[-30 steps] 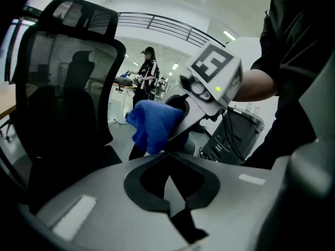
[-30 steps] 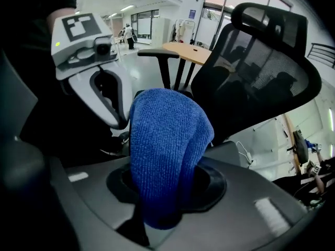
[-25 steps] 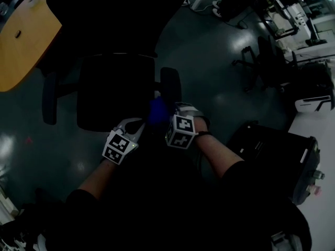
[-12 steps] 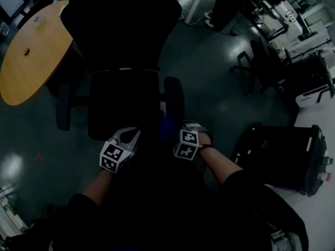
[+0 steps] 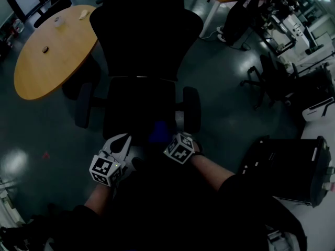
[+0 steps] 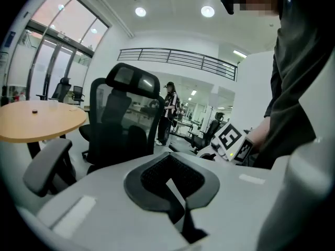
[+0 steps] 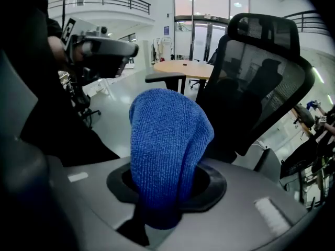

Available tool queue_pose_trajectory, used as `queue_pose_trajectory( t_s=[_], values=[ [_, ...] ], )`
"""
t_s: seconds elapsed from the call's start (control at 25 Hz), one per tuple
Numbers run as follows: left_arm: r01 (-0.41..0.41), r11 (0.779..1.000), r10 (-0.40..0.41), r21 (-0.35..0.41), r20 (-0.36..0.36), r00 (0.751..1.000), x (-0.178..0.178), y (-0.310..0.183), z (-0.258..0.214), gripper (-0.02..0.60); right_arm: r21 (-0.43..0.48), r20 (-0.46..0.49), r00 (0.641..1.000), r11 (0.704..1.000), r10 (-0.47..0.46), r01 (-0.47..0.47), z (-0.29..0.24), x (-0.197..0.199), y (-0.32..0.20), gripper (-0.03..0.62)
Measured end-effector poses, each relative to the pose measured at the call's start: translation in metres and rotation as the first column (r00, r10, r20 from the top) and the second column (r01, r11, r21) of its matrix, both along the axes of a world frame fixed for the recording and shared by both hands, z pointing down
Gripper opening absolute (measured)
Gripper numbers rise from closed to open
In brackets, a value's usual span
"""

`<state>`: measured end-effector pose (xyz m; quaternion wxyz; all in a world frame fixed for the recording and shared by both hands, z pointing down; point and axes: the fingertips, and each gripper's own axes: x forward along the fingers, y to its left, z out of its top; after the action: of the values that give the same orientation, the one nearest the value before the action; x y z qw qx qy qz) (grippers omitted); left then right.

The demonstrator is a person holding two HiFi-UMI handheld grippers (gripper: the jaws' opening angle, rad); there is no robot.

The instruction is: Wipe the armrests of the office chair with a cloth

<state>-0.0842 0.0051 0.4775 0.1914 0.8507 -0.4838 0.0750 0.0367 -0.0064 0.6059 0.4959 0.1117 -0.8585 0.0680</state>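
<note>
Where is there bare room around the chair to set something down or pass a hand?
Bare floor lies left of the office chair, nearer than the round table, whose top is mostly bare. Floor is also open between the chair's right armrest and the black case. Tight: the front edge of the seat, where left gripper, right gripper and blue cloth sit close.

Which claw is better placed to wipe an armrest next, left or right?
Right. The right claw is shut on the blue cloth and sits close to the right-hand armrest; the left claw is shut and empty.
</note>
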Motion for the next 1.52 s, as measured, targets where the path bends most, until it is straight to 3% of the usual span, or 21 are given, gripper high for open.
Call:
queue_pose_trajectory(
  t_s=[0.32,0.4,0.52,0.8,0.88,1.12,1.36,1.52],
  values=[
    [0.128,0.991,-0.129,0.022,0.009,0.992,-0.052,0.033,-0.020,0.015,0.037,0.003,0.991,0.991,0.131,-0.131,0.024,-0.078,-0.070,0.174],
    [0.158,0.987,-0.158,0.010,0.025,0.987,-0.060,0.044,-0.017,0.015,0.029,0.001,0.989,0.988,0.151,-0.151,0.033,-0.091,-0.082,0.213],
    [0.189,0.982,-0.189,0.000,0.037,0.981,-0.074,0.054,-0.013,0.015,0.017,-0.003,0.986,0.986,0.166,-0.166,0.047,-0.107,-0.093,0.378],
    [0.206,0.978,-0.206,0.002,-0.042,0.978,-0.094,0.061,-0.022,0.015,0.052,0.076,0.972,0.972,0.224,-0.228,0.021,-0.099,-0.076,0.389],
    [0.190,0.981,-0.188,0.029,-0.060,0.980,-0.092,0.055,-0.026,0.015,0.044,0.129,0.957,0.962,0.261,-0.268,0.001,-0.089,-0.063,0.369],
    [0.154,0.982,-0.143,0.107,-0.102,0.984,-0.074,0.032,-0.059,0.015,0.018,0.370,0.860,0.922,0.353,-0.386,-0.080,-0.065,-0.048,0.155],
    [0.177,0.970,-0.163,0.165,-0.094,0.982,-0.065,0.012,-0.107,0.015,0.052,0.564,0.757,0.900,0.331,-0.432,-0.171,-0.055,-0.064,0.005],
    [0.157,0.963,-0.142,0.220,-0.083,0.986,-0.049,0.001,-0.143,0.015,0.060,0.660,0.699,0.908,0.276,-0.414,-0.228,-0.056,-0.069,0.004]
  ],
)
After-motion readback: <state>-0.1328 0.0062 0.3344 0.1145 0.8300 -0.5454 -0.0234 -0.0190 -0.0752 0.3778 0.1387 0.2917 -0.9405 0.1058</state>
